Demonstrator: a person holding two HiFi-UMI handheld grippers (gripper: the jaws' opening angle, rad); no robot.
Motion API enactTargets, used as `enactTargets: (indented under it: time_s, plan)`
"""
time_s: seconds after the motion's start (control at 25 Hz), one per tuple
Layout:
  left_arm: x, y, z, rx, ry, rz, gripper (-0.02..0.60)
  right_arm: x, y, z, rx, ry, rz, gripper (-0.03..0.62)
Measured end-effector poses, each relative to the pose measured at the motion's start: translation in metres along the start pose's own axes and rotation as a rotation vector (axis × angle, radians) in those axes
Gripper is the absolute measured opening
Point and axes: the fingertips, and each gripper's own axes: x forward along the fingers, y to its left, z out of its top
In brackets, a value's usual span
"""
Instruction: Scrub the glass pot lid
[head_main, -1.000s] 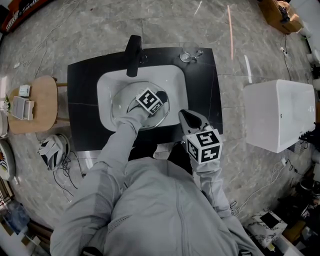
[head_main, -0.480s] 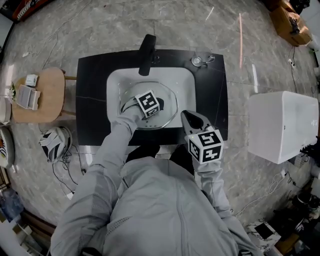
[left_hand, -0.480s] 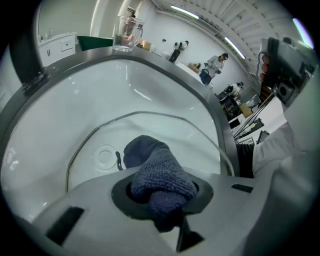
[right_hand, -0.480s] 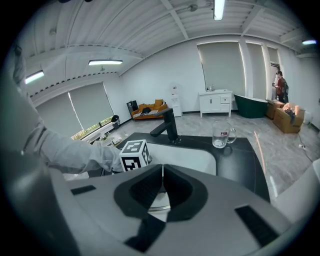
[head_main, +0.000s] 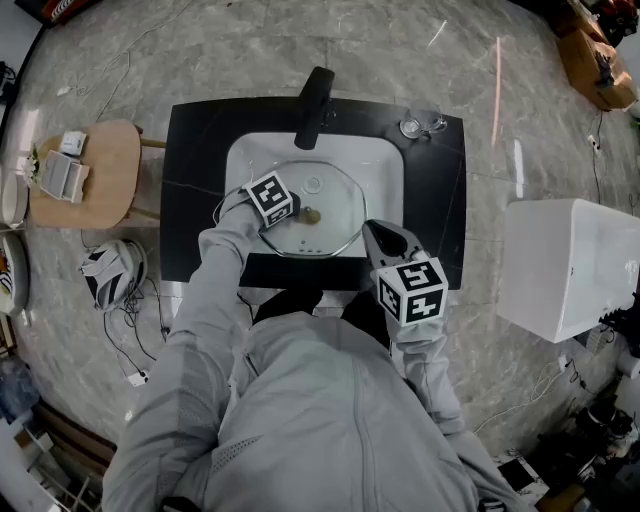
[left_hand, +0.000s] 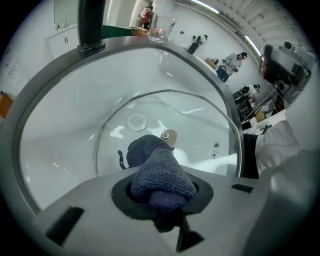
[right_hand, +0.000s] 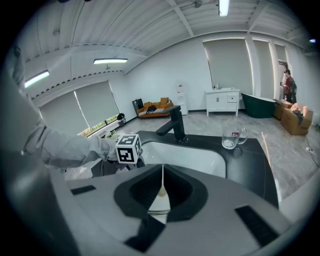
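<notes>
— Could you read any print from your station?

— None that I could make out. One cube (head_main: 271, 199) and the other cube (head_main: 411, 291) carried only black-and-white square patterns, no letters or digits. The mug (right_hand: 233, 136) wore a small red label, too small for me to read. A red board (head_main: 62, 8) at the picture's top left edge showed white marks, cut off and blurred.

— Any numbers at all?

— I found none legible.
</notes>
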Motion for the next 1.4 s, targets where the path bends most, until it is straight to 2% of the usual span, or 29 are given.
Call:
enactTargets:
  time_s: [0.32, 0.48, 0.68, 0.8, 1.08, 1.2, 1.4]
  plan:
    - [-0.017, 0.028, -0.026, 0.020, 0.076, 0.124, 0.083, 0.000, -0.004, 0.002, -0.002, 0.001, -0.001, 0.031]
    - [-0.023, 0.027, -0.033, 0.056, 0.112, 0.146, 0.083, -0.004, -0.009, 0.000, 0.004, 0.001, -0.011, 0.031]
    - [-0.019, 0.000, -0.030, 0.080, 0.127, 0.057, 0.083, -0.009, -0.014, -0.001, 0.010, -0.002, -0.019, 0.031]
    - [-0.014, -0.019, -0.022, 0.102, 0.108, -0.003, 0.083, -0.010, -0.014, -0.002, 0.015, -0.003, -0.025, 0.031]
    - [0.003, -0.069, 0.022, 0.146, 0.008, -0.137, 0.083, -0.015, -0.016, -0.010, 0.031, -0.002, -0.037, 0.031]
    - [0.009, -0.092, 0.049, 0.176, -0.062, -0.195, 0.083, -0.018, -0.017, -0.013, 0.038, 0.001, -0.043, 0.031]
    - [0.018, -0.113, 0.090, 0.182, -0.176, -0.238, 0.083, -0.022, -0.020, -0.018, 0.049, 0.004, -0.060, 0.031]
